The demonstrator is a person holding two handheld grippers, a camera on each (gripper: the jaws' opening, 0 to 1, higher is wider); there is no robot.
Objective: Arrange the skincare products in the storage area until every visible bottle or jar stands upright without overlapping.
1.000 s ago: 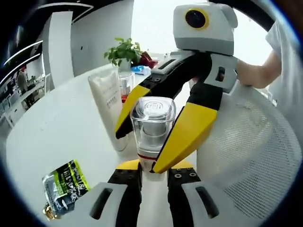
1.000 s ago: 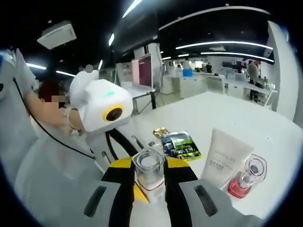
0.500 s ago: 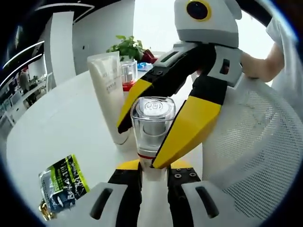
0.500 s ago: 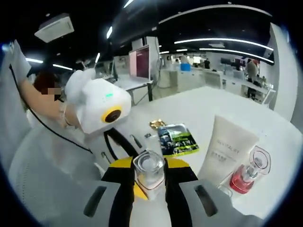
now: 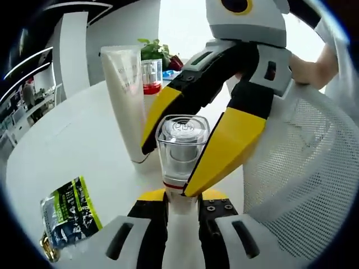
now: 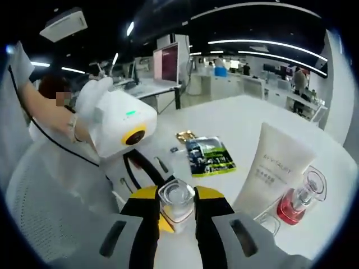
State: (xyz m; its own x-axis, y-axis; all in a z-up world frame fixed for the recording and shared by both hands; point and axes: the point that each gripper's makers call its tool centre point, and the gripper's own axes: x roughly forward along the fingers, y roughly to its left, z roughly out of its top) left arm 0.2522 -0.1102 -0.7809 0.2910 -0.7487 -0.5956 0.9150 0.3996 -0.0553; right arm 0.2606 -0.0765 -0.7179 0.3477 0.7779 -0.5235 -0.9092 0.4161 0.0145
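A clear square-capped plastic bottle (image 5: 180, 151) is pinched upright by the left hand-held gripper (image 5: 182, 210) and the right hand-held gripper (image 6: 175, 216), just beside the white squeeze tube (image 5: 126, 101). It should be lowered vertically onto the white desk (image 5: 67, 151), clear of that tube.

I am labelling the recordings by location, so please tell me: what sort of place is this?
Probably an open office or lab. The right gripper view shows rows of desks with a monitor under long ceiling lights, and a potted plant stands on the white table.
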